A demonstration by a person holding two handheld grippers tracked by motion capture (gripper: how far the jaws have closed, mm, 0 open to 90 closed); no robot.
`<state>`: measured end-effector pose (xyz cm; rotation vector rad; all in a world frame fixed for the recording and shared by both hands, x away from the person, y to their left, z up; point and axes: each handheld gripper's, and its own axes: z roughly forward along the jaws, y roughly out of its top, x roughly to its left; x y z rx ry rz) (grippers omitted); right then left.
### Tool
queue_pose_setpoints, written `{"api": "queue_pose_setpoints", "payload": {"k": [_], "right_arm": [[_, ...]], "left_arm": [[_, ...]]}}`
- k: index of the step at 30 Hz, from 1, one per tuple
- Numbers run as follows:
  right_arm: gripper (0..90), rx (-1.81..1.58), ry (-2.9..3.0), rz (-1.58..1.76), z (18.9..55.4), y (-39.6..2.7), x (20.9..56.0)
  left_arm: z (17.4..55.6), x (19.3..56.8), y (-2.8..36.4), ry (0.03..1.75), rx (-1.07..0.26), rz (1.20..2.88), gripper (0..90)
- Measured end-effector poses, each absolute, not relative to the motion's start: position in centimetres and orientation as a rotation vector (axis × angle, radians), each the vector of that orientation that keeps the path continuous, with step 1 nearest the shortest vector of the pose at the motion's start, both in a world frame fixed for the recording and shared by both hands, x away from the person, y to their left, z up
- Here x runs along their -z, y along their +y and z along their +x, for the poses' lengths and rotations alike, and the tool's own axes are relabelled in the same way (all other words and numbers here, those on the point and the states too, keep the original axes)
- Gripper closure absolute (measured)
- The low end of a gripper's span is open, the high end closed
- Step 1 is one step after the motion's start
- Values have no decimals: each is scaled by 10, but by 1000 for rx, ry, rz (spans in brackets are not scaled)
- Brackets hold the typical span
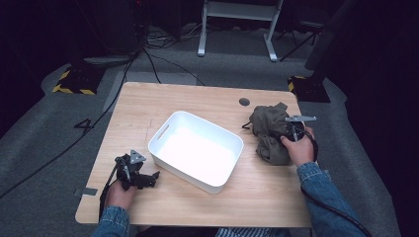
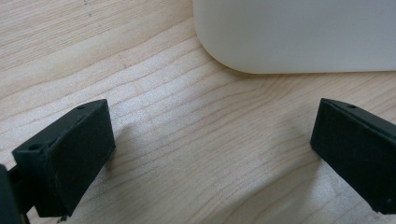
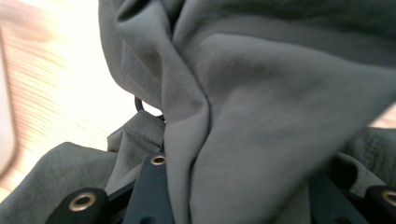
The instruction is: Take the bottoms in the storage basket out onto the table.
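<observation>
- High view: olive garment point(image 1: 271, 132) lies bunched at the table's point(image 1: 148, 106) right side, right of the white bin point(image 1: 197, 148) and apart from it.
- Right gripper point(image 1: 291, 129) is buried in the top of the heap, hand behind it. Looks like a pick from the top so the bundle lifts in one piece.
- Left gripper point(image 1: 148, 178) rests low on the table just off the bin's near-left corner, pointing at it. Probably parked to steady the bin or help with the cloth later; that's a guess.
- Bin is empty and sits diagonal mid-table, likely the drop target.
- Left gripper view: jaws stand wide apart, nothing between them, just bare wood. Bin corner point(image 2: 289, 37) is ahead, not touched.
- Right gripper view: a fold of the garment point(image 3: 243, 107) runs down between the jaws, which are drawn tight on it. Cloth is pinched, so a grip is made.
- A dark cord loop point(image 3: 140, 106) peeks out beside the fold; could snag on lifting.
- Table edge glimpsed at left, blurred.
</observation>
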<state>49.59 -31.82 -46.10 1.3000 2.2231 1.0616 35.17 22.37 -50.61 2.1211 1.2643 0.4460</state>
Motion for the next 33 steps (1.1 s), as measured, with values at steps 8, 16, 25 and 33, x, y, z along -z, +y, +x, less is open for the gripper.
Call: {"api": "queue_pose_setpoints", "payload": {"k": [8,16,25,33], "right_arm": [[427,-1021,2213,1308,503,-315,474],[160,-1002,2166,1270,500,-315,463],[158,-1030,2152,1220,487,-319,436],[157,-1090,2145,1149,470,-319,412]], "left_arm": [[352,506,224,1264,-446,2122,0],[352,506,224,1264,-446,2121,0],[352,506,224,1264,-446,2122,0],[352,506,224,1264,-446,2121,0]]}}
